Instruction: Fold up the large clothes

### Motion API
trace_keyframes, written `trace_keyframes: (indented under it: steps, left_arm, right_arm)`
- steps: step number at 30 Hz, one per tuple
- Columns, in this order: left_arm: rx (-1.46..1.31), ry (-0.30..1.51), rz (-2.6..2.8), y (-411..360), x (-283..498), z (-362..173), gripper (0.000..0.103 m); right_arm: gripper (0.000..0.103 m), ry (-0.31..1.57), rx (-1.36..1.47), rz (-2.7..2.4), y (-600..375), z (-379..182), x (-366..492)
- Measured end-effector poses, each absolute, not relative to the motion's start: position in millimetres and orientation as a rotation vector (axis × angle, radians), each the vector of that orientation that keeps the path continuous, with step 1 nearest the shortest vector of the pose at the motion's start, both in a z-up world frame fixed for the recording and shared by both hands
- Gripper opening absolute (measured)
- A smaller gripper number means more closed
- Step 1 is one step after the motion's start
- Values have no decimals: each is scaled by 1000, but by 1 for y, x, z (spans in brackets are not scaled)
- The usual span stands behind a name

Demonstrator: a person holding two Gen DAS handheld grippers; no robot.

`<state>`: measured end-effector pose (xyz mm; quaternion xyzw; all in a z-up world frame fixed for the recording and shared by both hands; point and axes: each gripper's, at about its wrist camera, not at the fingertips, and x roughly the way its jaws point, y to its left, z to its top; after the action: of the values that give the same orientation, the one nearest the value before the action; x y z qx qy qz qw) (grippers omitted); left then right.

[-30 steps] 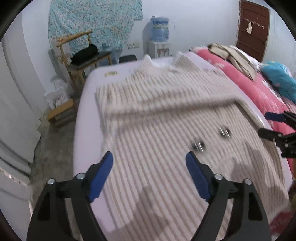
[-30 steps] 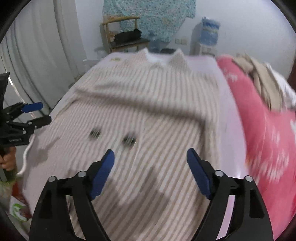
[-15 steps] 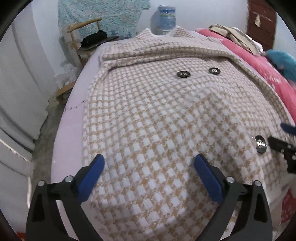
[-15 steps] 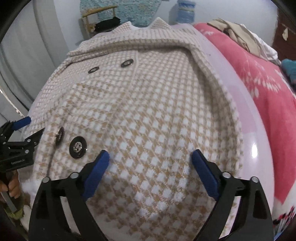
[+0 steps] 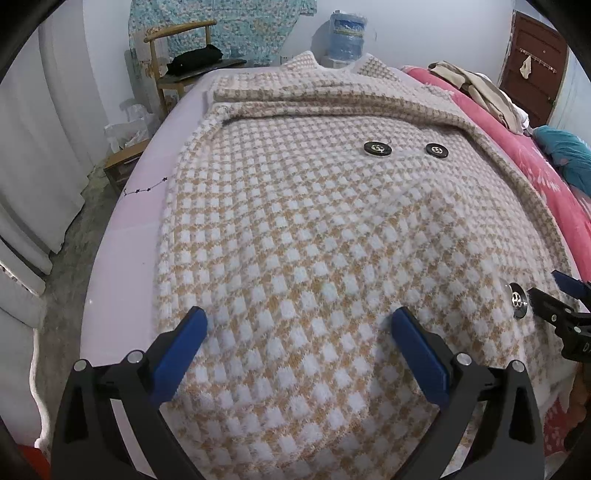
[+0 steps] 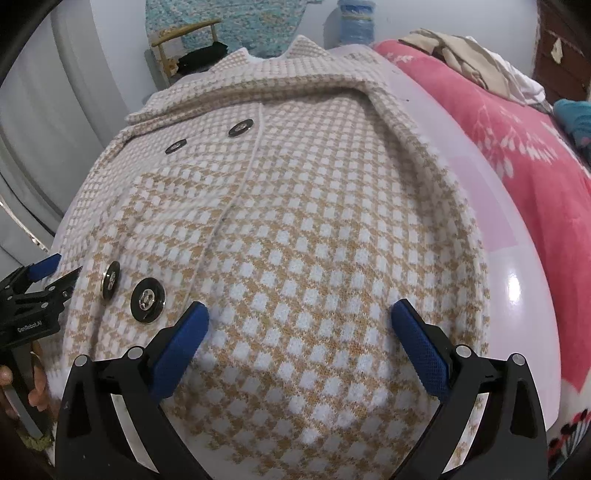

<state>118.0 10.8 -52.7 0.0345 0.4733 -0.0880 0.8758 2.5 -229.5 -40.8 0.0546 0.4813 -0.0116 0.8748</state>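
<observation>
A large tan-and-white houndstooth coat (image 5: 314, 229) with black buttons lies flat on a pale pink bed, collar at the far end; it also fills the right wrist view (image 6: 295, 229). My left gripper (image 5: 299, 325) is open, low over the coat's near hem on its left half. My right gripper (image 6: 301, 321) is open, low over the near hem on the right half. Each gripper shows in the other's view: the right gripper's fingertips (image 5: 546, 299) at the right edge, the left gripper's fingertips (image 6: 55, 277) at the left edge.
The pale pink bed edge (image 5: 122, 258) runs along the left. A pink quilt (image 6: 517, 147) with piled clothes (image 6: 461, 48) lies to the right. A wooden chair (image 5: 177, 62) and a water bottle (image 5: 347, 33) stand beyond the bed. White curtains (image 5: 33, 129) hang on the left.
Both grippers have dropped from high above the bed down close to the coat's near hem. Both stayed open, and the coat has not moved.
</observation>
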Motion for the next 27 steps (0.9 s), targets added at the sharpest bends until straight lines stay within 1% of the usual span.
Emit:
trace_keyframes:
  steps: [9, 27]
  left_arm:
    - [70, 1018, -192, 12, 123, -52, 99]
    - [72, 1015, -196, 12, 123, -53, 99]
  right_arm:
    - [95, 1027, 126, -27, -232, -41, 5]
    - [95, 1022, 129, -27, -233, -42, 5]
